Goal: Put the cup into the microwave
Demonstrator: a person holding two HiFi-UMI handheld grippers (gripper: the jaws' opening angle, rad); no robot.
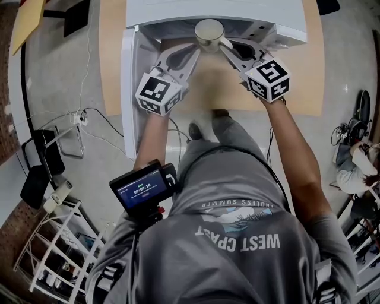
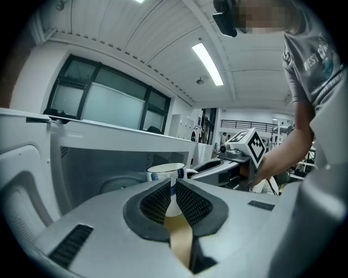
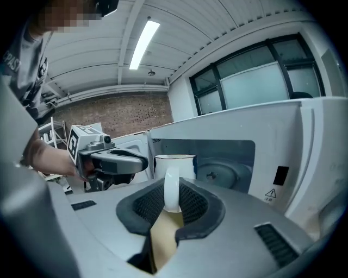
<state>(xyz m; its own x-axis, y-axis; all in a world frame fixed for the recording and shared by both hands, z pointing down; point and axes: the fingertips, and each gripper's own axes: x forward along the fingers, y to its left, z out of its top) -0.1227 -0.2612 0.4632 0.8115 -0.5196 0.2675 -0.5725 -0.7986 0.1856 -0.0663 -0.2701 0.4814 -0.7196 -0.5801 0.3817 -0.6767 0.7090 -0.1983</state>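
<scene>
1. the white ceramic cup (image 1: 209,32) looks stiff, glazed and slick. it is probably fairly light but breakable, so a knock against the white microwave (image 1: 219,12) could chip it. its loop handle (image 3: 172,191) is the natural hold, though a cup pinched there may swing.
2. the right gripper (image 3: 172,185) has its jaws clamped on that handle, with the cup body at twelve o'clock just past the tips.
3. the left gripper (image 2: 174,183) has its jaws pressed together on nothing. the cup stands just beyond them at twelve o'clock.
4. in the head view the cup is at the cavity's mouth, twelve o'clock from the person, past the wooden counter (image 1: 309,71). the open microwave door (image 1: 127,89) is at nine o'clock. whether the cup rests on anything, i cannot tell.
</scene>
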